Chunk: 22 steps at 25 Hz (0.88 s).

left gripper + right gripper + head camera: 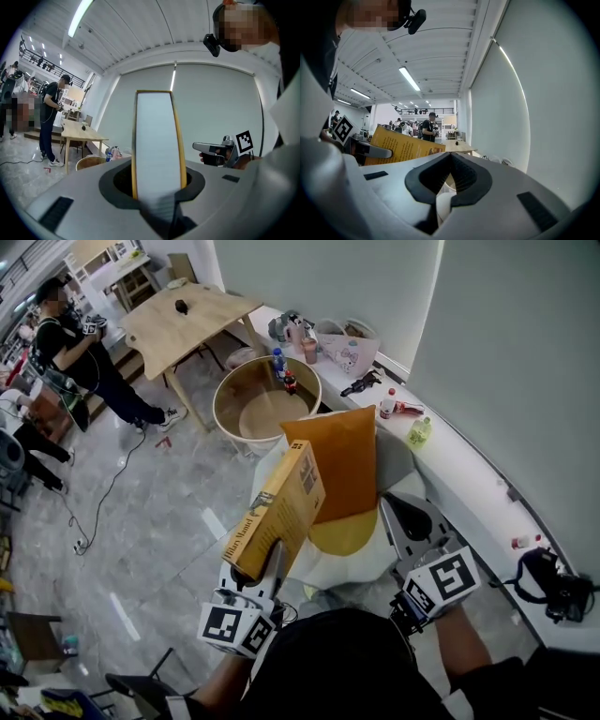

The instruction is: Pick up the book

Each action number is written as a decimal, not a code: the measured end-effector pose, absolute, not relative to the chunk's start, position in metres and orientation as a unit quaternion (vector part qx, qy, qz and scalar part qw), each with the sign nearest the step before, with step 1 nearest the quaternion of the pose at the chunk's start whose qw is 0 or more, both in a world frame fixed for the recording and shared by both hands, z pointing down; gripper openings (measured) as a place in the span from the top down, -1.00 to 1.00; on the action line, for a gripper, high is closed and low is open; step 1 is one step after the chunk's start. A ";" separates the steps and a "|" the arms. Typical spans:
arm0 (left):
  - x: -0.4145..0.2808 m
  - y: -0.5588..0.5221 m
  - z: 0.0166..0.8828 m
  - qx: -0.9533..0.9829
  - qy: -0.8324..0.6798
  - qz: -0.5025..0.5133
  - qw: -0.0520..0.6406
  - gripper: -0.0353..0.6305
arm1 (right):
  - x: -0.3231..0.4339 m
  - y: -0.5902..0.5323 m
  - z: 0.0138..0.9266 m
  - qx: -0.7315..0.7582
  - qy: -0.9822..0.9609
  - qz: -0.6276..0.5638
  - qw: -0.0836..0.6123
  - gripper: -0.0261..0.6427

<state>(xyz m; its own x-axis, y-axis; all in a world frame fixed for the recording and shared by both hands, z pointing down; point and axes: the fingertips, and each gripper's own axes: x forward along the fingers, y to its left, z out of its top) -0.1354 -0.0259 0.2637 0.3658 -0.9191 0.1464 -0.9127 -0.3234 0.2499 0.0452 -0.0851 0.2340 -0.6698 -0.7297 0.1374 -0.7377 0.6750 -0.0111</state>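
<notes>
Near bench: a white-draped bench (330, 570) is sitting directly below the camera.
On it: an orange-brown flat pad (339, 460) is lying from its middle to its far edge; a yellow round piece (345, 532) is touching the pad's near edge.
Wall bench: a long white bench (469, 465) is running along the wall.
On it: a yellow-green bottle (419, 432) and a red-capped bottle (388, 404) are standing mid-length; a patterned bag (349, 353) is sitting toward the far end, a black camera (555, 589) toward the near end.
Floor: the grey stone floor (159, 521) is carrying a round tub (225, 390) and a thin cable (111, 486).
</notes>
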 end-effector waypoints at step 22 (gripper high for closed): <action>-0.063 0.139 0.268 0.797 -0.583 -0.002 0.156 0.45 | 0.121 0.070 0.251 0.389 -0.918 0.053 0.050 0.88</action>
